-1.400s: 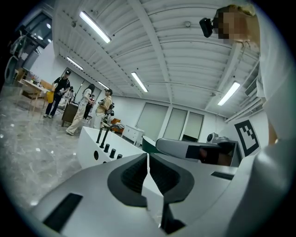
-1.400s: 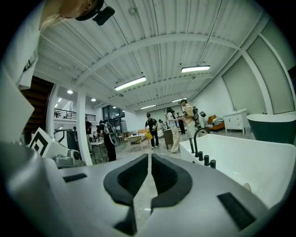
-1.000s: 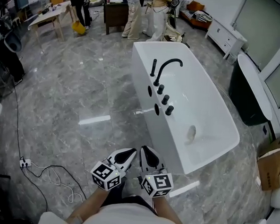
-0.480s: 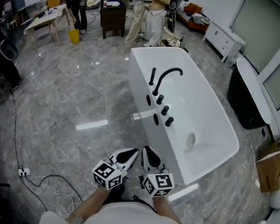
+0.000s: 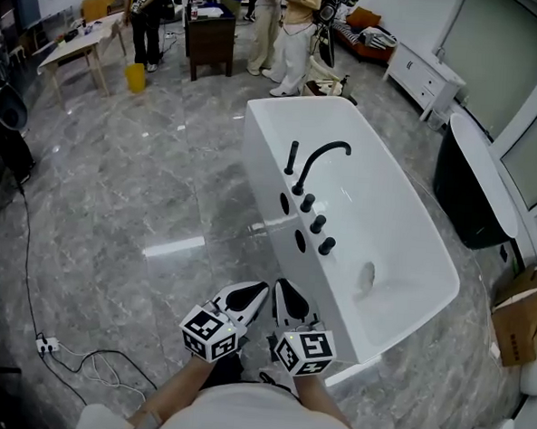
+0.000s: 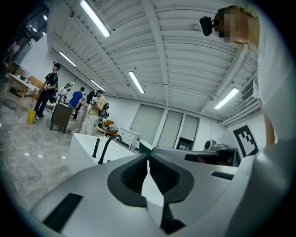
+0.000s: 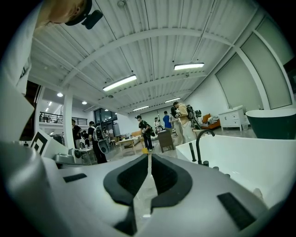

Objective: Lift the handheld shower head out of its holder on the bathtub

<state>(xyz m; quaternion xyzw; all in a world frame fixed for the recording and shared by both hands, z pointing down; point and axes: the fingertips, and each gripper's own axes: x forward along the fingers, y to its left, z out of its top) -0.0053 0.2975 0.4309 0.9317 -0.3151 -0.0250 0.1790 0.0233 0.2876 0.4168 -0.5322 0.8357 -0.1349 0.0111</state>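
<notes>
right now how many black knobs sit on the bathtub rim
3 black knobs in a row on the white bathtub rim beside the faucet: far, middle, near. None looks hidden.

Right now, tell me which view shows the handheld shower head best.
The head view: the handheld shower head stands whole and unblocked on the bathtub rim beside the curved spout. Both gripper views show it only as a small, distant dark stick.
</notes>
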